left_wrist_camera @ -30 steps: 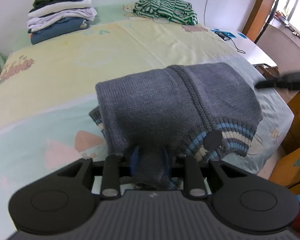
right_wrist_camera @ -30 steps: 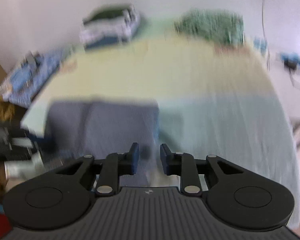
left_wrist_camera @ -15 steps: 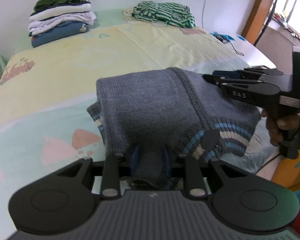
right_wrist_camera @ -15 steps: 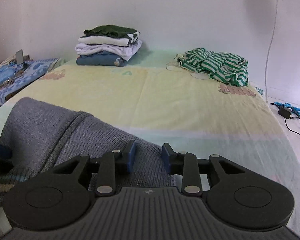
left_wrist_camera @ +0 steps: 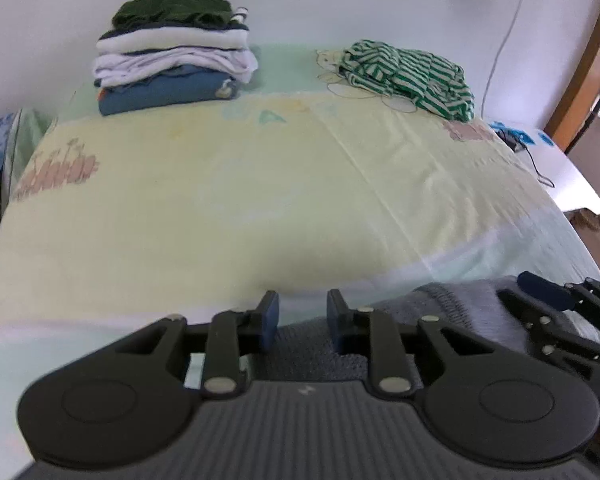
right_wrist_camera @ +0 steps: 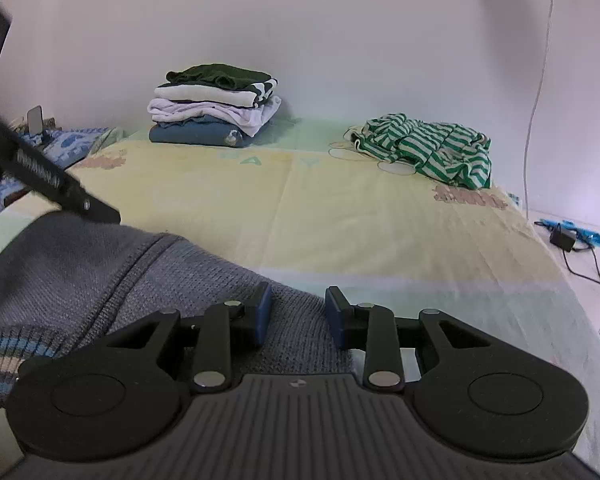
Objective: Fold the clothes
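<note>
Left gripper point(left_wrist_camera: 302, 317) now released, above sweater point(left_wrist_camera: 452, 312).

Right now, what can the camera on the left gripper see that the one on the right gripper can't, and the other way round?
Only the left wrist view shows the wooden door frame and the right gripper at the grey sweater's edge. Only the right wrist view shows the sweater's striped hem and a phone propped at the far left. Both show the folded stack, the green striped garment, the bed and the sweater.
</note>
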